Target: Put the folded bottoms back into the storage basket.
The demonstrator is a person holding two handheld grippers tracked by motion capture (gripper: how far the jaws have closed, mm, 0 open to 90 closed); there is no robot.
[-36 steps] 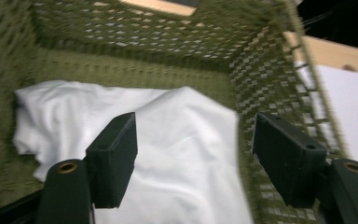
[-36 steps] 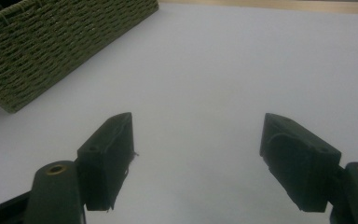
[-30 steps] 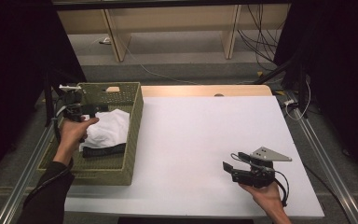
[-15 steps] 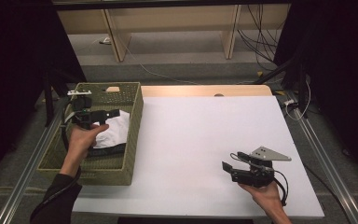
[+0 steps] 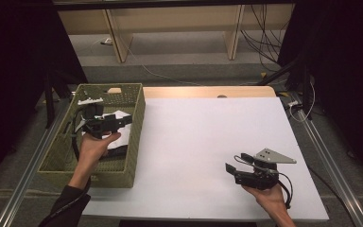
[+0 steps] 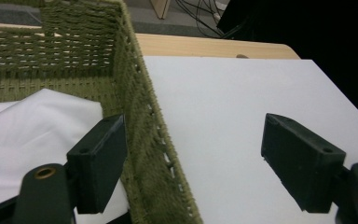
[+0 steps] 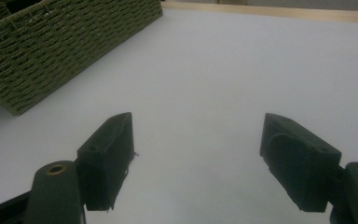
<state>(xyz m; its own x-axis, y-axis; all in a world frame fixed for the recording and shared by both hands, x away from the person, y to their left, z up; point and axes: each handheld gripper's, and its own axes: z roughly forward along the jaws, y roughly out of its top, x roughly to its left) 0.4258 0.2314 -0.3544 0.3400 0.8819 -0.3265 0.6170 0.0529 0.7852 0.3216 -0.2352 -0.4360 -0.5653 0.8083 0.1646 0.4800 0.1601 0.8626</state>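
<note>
Cloth in high view: white cloth [image 5: 116,118] lies inside the green woven basket [image 5: 131,142], toward its far right part; the left gripper [image 5: 123,121] hovers above it with nothing between its jaws.
Right gripper in high view: right gripper [image 5: 234,163] rests low over the white table [image 5: 203,132], well right of the basket, jaws spread and empty.
Left gripper view: jaws stand wide apart, straddling the basket's right wall [image 6: 142,140]; cloth [image 6: 37,135] sits just left of that wall, soft and smoothly folded, matte.
Right gripper view: jaws spread over bare table; basket [image 7: 65,42] at far left, coarse stiff weave, straight-sided.
Advice: shift the left gripper inward off the wall, lower onto a fold, and pinch a raised edge, not the flat middle.
</note>
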